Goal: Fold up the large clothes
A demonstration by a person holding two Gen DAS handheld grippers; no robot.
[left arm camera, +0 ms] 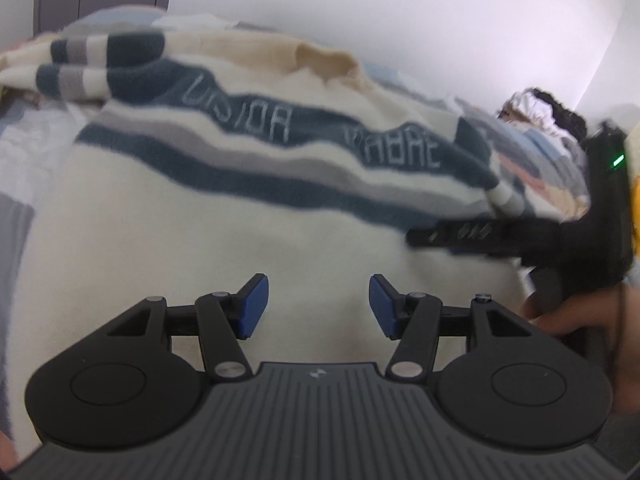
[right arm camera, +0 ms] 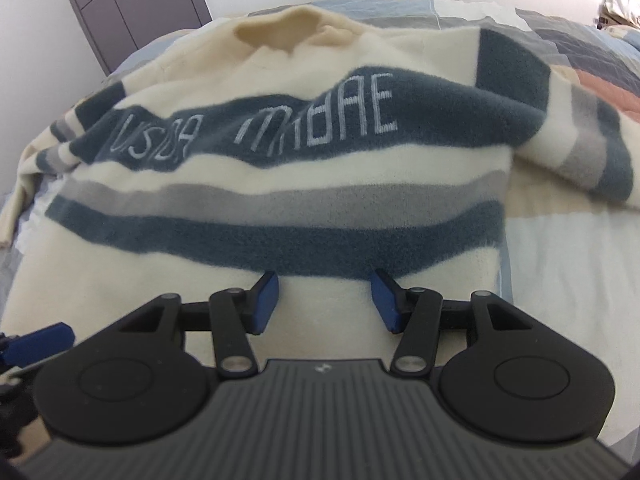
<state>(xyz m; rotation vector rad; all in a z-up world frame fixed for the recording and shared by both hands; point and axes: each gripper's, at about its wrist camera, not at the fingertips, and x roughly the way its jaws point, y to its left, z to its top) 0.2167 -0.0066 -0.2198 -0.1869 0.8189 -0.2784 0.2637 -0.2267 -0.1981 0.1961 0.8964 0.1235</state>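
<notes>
Sweater (right arm camera: 280, 208) flat on bed (right arm camera: 568, 264). Left gripper (left arm camera: 319, 304), right gripper (right arm camera: 324, 300) released, empty. Pinch hem corners evenly, both layers.

The big fuzzy cream sweater (right arm camera: 304, 292) has dark blue-green stripes and one grey stripe across its chest. Pale letters run along the top dark stripe. Its neck hole is a warmer tan colour. The sleeves have blocks of dark blue-green, grey and cream.

The patchwork bed cover (right arm camera: 560, 240) has squares of white, light blue, grey, pink and tan.

The left claw (left arm camera: 319, 306) and the right claw (right arm camera: 324, 302) are black with bright blue pads (right arm camera: 266, 300).

The flat door (right arm camera: 132, 12) is purple-grey. The wall (left arm camera: 400, 8) is white.
</notes>
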